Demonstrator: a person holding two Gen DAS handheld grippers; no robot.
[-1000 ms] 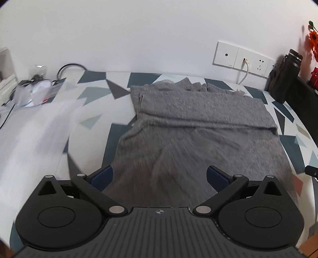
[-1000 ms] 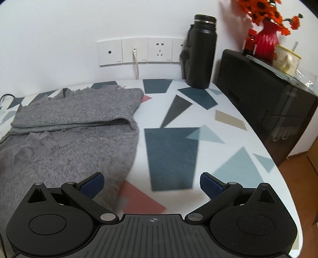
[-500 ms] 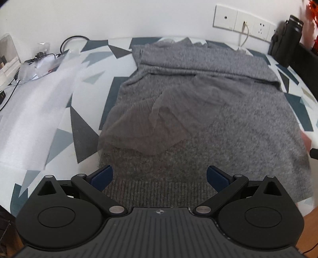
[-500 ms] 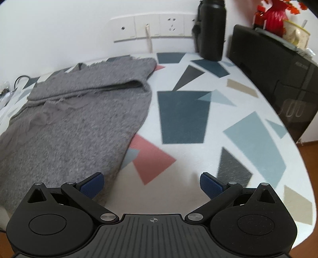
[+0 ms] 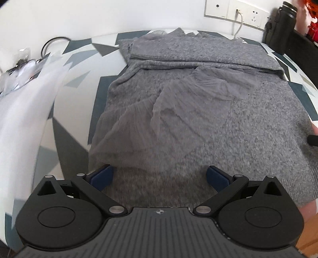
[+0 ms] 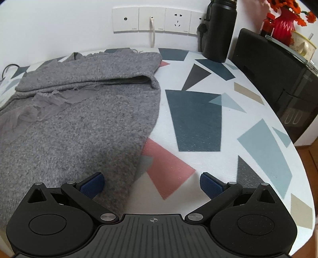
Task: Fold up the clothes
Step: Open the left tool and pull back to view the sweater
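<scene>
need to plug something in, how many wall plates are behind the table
4 in a row: the blank-looking plate, the plate with a white cable, the free socket, and a plate partly hidden by the black bottle.

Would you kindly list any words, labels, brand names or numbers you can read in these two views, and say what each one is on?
None can be read.
Wall socket plates: a tiny grey mark at the lower edge of each, too small to read.
Black cabinet: faint lettering on its front, blurred.
Black bottle, grey sweater and patterned table: no text visible.
</scene>
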